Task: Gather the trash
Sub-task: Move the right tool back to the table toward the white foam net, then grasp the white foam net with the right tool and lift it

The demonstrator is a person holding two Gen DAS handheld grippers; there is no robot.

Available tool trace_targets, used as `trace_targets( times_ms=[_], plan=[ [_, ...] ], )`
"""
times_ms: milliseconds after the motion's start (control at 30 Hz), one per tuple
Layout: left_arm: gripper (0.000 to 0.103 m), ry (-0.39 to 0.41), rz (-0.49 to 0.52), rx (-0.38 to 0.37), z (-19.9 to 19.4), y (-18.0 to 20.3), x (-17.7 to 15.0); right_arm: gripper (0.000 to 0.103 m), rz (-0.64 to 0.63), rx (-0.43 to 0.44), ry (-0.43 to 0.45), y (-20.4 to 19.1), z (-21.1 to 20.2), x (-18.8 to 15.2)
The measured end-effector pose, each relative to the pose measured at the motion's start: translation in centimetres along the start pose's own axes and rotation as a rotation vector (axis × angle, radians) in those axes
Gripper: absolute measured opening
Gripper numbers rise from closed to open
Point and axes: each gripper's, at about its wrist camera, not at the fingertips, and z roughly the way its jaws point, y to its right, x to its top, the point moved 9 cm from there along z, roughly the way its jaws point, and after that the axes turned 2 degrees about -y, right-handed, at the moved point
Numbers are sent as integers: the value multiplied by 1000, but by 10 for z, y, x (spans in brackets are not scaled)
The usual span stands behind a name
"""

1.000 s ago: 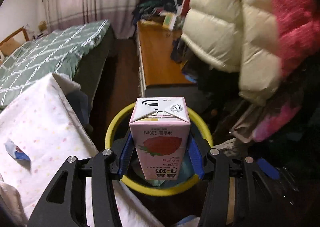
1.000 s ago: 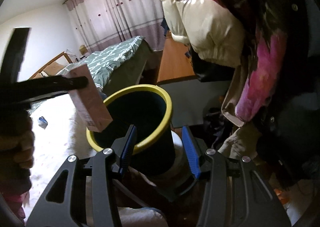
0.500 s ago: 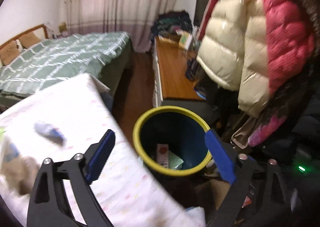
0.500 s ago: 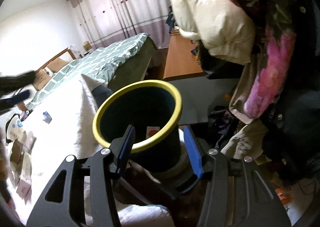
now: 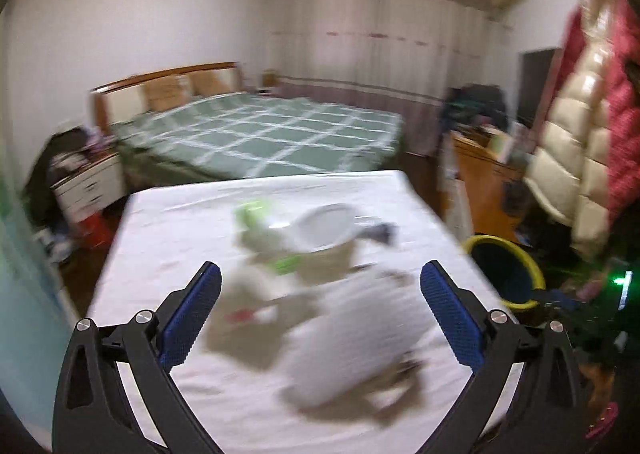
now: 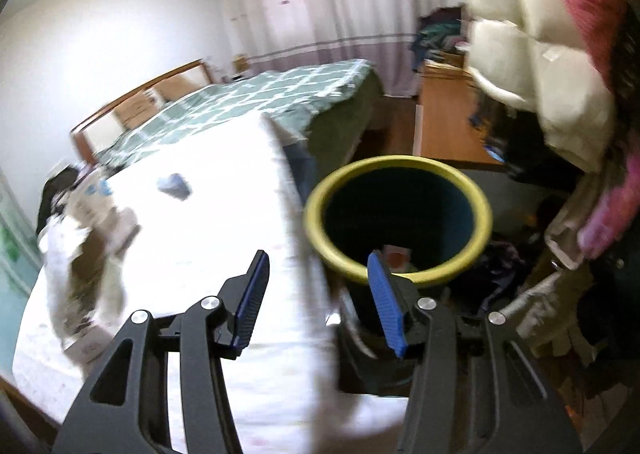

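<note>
We note the left gripper [image 5: 320, 308] with jaws spread wide and nothing between them; they have just been opening. It faces a table draped in a white cloth [image 5: 192, 238]. A blurred heap of trash [image 5: 320, 294] lies on the cloth straight ahead at 12 o'clock: a white bowl-like container [image 5: 326, 228], something lime green [image 5: 250, 214] at its 9 o'clock, brownish paper and a pale crumpled mass nearer us. We cannot name the pieces more closely through the blur.

The yellow-rimmed trash bin [image 5: 506, 276] stands off the table's corner at 3 o'clock in the left wrist view, dark inside.

The right gripper [image 6: 318, 292] has its jaws partly apart and empty, hovering over the gap between cloth edge and bin. In its view the bin [image 6: 398, 220] sits at 1 o'clock, and a pink milk carton [image 6: 396, 254] shows at the bottom of it. More blurred trash lies on the cloth at 9 o'clock, with a small blue scrap [image 6: 174, 186] at 11 o'clock.

Behind: a bed with a green checked cover [image 5: 260, 134], a cream puffer jacket [image 5: 576, 142] hanging at 2 o'clock.
</note>
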Motion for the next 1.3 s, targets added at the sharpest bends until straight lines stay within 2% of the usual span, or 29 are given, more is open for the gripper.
trace_targets(
  times_ms=[100, 200, 333, 467, 600, 800, 933, 1000, 1067, 1167, 1300],
  plan=[
    [98, 6, -40, 86, -12, -45, -12, 49, -59, 63, 0, -44, -2, 1],
    [98, 8, -81, 111, -19, -76, -22, 49, -95, 157, -3, -85, -8, -1],
    [98, 16, -108, 116, -25, -94, -32, 49, -161, 278, -33, -148, -10, -10],
    [98, 16, -93, 115, -23, -96, -37, 49, -200, 322, -62, -187, -7, -24],
    [98, 8, -84, 117, -17, -90, -38, 49, -210, 348, -84, -211, -3, -35],
    [98, 7, -96, 118, -14, -95, -43, 49, -178, 362, -142, -221, 15, -41],
    [98, 4, -96, 113, -14, -97, -47, 49, -130, 436, -211, -228, 26, -46],
    [98, 3, -93, 111, -16, -96, -48, 38, -125, 451, -216, -232, 25, -48],
    [98, 3, -90, 108, -16, -96, -48, 21, -138, 460, -210, -236, 23, -49],
    [98, 5, -89, 105, -15, -95, -48, 13, -150, 485, -182, -241, 8, -48],
    [98, 12, -91, 109, -17, -96, -48, 12, -192, 509, -126, -248, -18, -41]
  ],
)
